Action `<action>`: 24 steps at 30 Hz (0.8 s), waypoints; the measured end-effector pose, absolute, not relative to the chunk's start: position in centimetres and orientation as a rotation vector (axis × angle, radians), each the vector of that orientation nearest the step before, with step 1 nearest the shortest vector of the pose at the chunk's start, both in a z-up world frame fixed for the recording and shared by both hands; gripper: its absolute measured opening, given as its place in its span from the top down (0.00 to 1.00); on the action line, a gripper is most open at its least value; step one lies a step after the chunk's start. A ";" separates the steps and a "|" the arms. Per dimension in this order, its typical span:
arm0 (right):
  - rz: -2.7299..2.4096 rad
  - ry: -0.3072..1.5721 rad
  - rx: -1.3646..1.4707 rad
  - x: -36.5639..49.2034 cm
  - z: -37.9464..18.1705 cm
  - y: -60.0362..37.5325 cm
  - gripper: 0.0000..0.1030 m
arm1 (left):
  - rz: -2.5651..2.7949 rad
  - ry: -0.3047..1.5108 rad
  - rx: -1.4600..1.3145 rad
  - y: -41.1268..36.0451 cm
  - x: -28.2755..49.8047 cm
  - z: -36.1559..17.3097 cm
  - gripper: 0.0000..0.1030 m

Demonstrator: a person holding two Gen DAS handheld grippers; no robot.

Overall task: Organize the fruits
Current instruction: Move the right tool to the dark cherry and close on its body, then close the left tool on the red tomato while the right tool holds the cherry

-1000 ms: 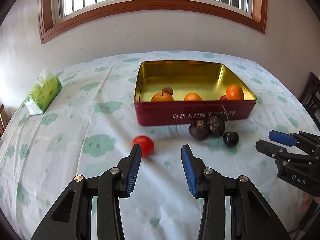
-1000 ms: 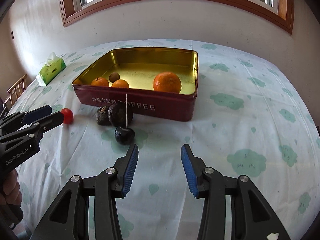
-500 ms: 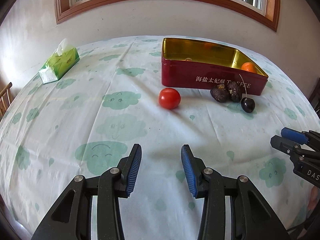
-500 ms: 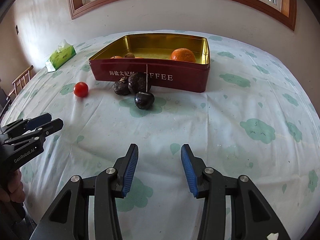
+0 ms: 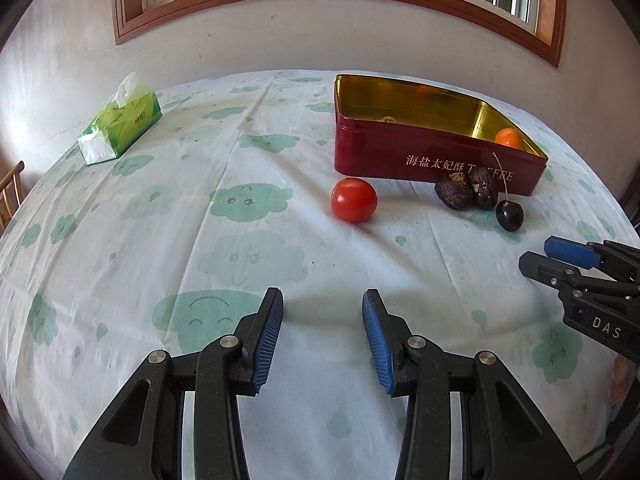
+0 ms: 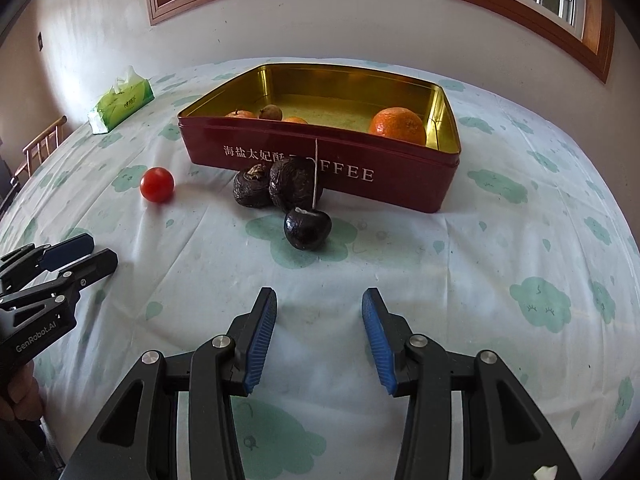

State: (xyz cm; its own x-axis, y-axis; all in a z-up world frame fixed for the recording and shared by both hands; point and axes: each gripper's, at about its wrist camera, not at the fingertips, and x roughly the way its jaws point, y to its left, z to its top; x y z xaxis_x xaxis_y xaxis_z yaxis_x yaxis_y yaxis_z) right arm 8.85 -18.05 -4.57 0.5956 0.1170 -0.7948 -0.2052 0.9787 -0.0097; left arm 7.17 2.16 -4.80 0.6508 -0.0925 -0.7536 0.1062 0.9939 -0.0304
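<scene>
A thin white cloth printed with pale green smiling clouds covers the round worktop (image 5: 120,264), creased in long soft folds. Toward the far edge sits a rectangular metal tin (image 6: 400,184), glossy dark red outside with white lettering, its inside bright brassy gold. In it lie a large pebbled orange (image 6: 397,125) against the right wall and, at the left end, two smaller oranges with a little brown, rough-skinned fruit (image 6: 271,111) between them.

Outside the tin, on the cloth by its near wall, are the loose fruits. A smooth, shiny red tomato (image 5: 353,199) rests off the tin's left corner. Two wrinkled, dark brown passion fruits (image 6: 276,184) touch each other and sit close against the red wall. Just in front of them lies a glossy, near-black cherry (image 6: 307,228), its thin pale stem upright.

A green plastic tissue pack (image 5: 120,126), one white tissue poking up, lies near the far left edge.

The left gripper (image 5: 322,334) and the right gripper (image 6: 319,336) are black, angular plastic with ribbed blue pads; both hover over bare cloth toward the near edge, jaws apart and holding nothing.
</scene>
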 end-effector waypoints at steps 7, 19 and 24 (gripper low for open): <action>0.180 0.903 -0.102 11.5 -4.7 -17.2 0.61 | -0.119 0.839 0.019 2.0 8.5 -4.1 0.58; 0.183 0.898 -0.105 12.2 -4.6 -17.1 0.75 | -0.142 0.846 0.023 0.8 10.6 -3.9 0.58; 0.160 0.898 -0.090 11.6 -4.6 -18.1 0.75 | -0.173 0.853 0.010 0.3 10.9 -4.1 0.58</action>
